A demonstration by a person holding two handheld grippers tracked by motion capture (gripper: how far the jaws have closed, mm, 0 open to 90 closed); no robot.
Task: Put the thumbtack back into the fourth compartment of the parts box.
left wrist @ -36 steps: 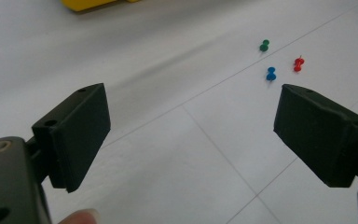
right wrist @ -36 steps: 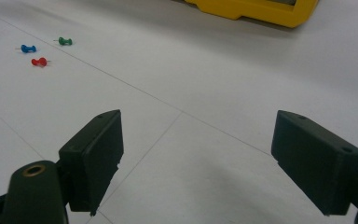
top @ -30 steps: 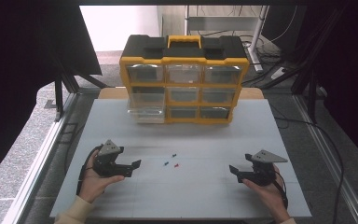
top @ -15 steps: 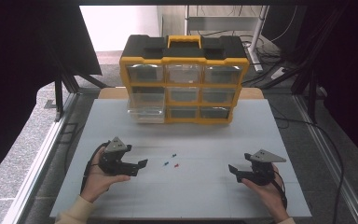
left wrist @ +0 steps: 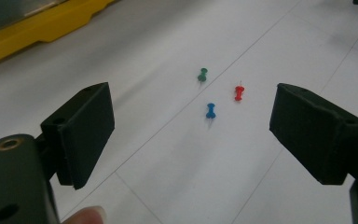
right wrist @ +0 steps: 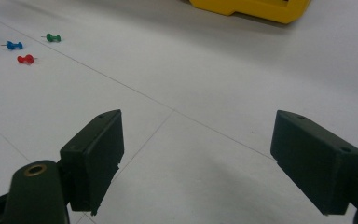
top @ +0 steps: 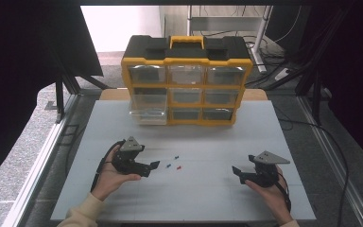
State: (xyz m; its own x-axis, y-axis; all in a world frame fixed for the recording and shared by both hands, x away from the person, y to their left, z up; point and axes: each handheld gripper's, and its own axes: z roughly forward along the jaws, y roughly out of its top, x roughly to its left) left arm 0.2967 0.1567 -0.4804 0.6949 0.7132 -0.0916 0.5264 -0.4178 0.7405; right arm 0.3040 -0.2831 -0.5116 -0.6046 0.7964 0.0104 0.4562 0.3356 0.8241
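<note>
Yellow organizer (top: 187, 61) stands at the table's (top: 264, 137) far edge, well behind three pushpins (left wrist: 210, 110). Nothing lies between the pins and the spread-jawed left gripper (top: 154, 165). Right gripper (top: 235, 170), also released, sits farther off.

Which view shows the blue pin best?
The left gripper view: the blue pin lies close, between the open claws. The right gripper view has it small at the far left; the high view gives just a speck.

Overhead forward-down view; two low claw cameras, shared pushpins (left wrist: 210, 111).
</note>
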